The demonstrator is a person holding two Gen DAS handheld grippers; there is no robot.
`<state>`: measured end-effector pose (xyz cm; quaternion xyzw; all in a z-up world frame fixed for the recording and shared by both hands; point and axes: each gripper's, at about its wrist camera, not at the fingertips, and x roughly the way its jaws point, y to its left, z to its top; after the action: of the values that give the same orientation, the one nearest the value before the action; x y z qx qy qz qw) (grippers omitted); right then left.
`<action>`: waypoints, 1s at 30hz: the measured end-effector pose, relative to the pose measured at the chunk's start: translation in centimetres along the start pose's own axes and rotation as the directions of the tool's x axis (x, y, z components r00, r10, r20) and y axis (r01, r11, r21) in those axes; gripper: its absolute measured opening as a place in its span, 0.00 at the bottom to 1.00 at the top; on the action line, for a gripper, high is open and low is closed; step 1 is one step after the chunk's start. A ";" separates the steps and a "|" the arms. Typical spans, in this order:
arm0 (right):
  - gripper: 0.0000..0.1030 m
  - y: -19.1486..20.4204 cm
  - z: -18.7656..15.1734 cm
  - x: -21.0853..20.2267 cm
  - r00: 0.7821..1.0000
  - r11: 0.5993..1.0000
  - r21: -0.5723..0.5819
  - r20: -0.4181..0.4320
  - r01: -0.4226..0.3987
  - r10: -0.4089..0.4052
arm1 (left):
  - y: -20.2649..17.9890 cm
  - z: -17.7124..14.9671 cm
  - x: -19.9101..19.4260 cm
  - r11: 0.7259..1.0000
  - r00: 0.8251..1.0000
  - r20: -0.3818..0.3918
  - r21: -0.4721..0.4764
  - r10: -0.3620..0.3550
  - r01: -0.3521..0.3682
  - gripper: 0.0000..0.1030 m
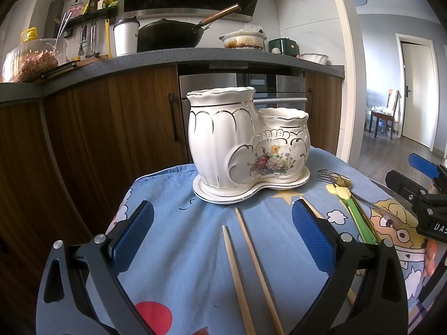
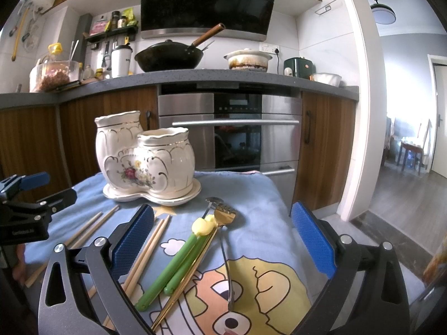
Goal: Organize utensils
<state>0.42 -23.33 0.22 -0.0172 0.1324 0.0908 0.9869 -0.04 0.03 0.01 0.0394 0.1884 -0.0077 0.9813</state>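
Left gripper point(image 1: 223, 240) jaws wide (empty), chopsticks point(image 1: 251, 273) btwn, holder point(image 1: 240, 142) near cloth point(image 1: 173, 251) edge

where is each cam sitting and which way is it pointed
Left wrist: sits on the left gripper, facing the ceramic holder and wooden chopsticks; its own open fingers show, with the right gripper at the edge.
Right wrist: sits on the right gripper, facing the forks and green chopsticks; its own open fingers show.
Shared: holder, blue cloth, kitchen counter.
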 end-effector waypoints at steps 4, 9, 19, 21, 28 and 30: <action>0.95 0.0 0.0 0.0 1.000 1.000 0.000 -0.001 0.000 0.000 | 0.0 0.0 0.0 1.000 1.000 -0.001 0.001 0.000 0.000 0.95; 0.95 0.0 0.0 0.1 1.000 1.000 0.000 -0.001 0.000 0.000 | 0.0 0.0 0.0 1.000 1.000 0.001 -0.002 -0.001 0.001 0.95; 0.95 -0.1 -0.1 0.4 1.000 1.000 0.003 -0.006 0.004 -0.004 | 0.0 -0.1 0.5 0.999 0.999 -0.016 0.001 -0.050 0.050 0.95; 0.95 -0.3 0.1 0.3 1.000 1.000 0.001 -0.007 0.002 -0.002 | 0.0 0.0 0.7 0.997 0.995 -0.064 -0.012 -0.072 0.072 0.95; 0.95 -0.1 -0.1 0.8 0.999 1.000 0.008 -0.032 -0.007 0.007 | 0.3 0.3 1.5 0.999 0.995 -0.091 0.009 -0.052 0.053 0.95; 0.95 -0.3 0.1 1.0 0.999 1.000 0.009 -0.048 -0.009 0.009 | 0.5 0.2 1.6 0.999 0.995 -0.097 0.044 -0.023 0.027 0.95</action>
<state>1.42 -23.45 0.10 -0.0147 0.1565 0.0942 0.9831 1.58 0.53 -0.32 0.0597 0.2357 -0.0225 0.9697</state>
